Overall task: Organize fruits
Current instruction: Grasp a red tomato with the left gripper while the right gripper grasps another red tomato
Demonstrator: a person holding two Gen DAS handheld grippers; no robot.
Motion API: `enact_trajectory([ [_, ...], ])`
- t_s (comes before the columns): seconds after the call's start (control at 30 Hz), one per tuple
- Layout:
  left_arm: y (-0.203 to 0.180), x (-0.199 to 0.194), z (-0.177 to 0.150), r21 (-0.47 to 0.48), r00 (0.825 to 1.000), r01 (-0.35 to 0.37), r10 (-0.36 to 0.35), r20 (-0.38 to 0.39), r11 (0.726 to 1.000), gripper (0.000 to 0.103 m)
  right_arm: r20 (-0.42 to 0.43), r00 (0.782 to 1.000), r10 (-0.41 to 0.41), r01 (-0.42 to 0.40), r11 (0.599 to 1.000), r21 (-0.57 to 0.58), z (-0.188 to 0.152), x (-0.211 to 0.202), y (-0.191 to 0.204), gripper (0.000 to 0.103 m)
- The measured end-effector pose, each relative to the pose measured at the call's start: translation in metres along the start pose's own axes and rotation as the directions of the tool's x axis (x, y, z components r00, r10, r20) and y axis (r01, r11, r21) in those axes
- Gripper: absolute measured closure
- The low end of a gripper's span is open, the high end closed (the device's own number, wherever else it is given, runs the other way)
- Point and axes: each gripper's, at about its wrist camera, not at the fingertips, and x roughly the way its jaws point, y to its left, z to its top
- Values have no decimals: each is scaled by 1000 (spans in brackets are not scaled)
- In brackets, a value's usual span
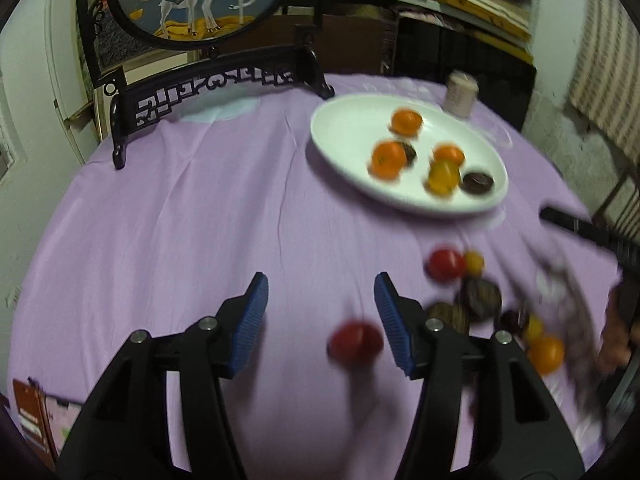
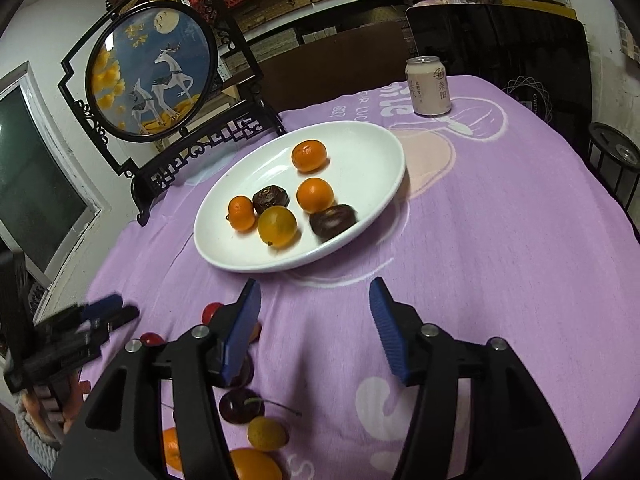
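Left gripper (image 1: 320, 320) was released, red fruit (image 1: 355, 345) lay loose between its pads; center it, then close gently. Right gripper (image 2: 314, 328) was released and empty.

Plate (image 2: 248, 256) at table (image 2: 500, 240) centre, six fruits in it; can (image 2: 429, 86) behind at 1 o'clock; framed screen (image 2: 160, 80) at 10 o'clock; loose fruits (image 2: 267, 434) on cloth at 7 o'clock, near edge

Glossy white plate (image 2: 372, 152), matt lilac cloth (image 2: 500, 240), ribbed blue tool pads (image 2: 384, 324)
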Motion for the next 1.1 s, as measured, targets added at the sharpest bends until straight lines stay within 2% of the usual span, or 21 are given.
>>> enact_trajectory([
  [0.17,-14,5,-19,73,999,10,-7,-45,997,46,1,1000,-7,7,1000,2,-3,-2,-1,44],
  [0.3,-16,11,-21,76,997,22,-17,-70,997,47,-2,1000,-10,10,1000,1,-3,-2,-1,44],
  [0.37,-14,15,-21,63,997,28,-23,-80,998,57,-3,1000,-8,8,1000,-2,-4,-1,-1,44],
  [0.47,-12,21,-20,48,994,52,-47,-100,997,64,-11,1000,-6,6,1000,-11,-5,0,1,44],
  [0.7,-15,25,-20,56,993,57,-51,-106,997,70,-23,1000,-1,0,999,-44,-10,3,10,44],
  [0.9,-9,21,-17,33,995,41,-38,-96,999,70,-37,999,15,-20,991,-136,-18,8,37,44],
  [1.1,-6,15,-16,21,996,41,-39,-82,999,70,-77,997,-3,-20,956,-292,-24,28,80,47],
])
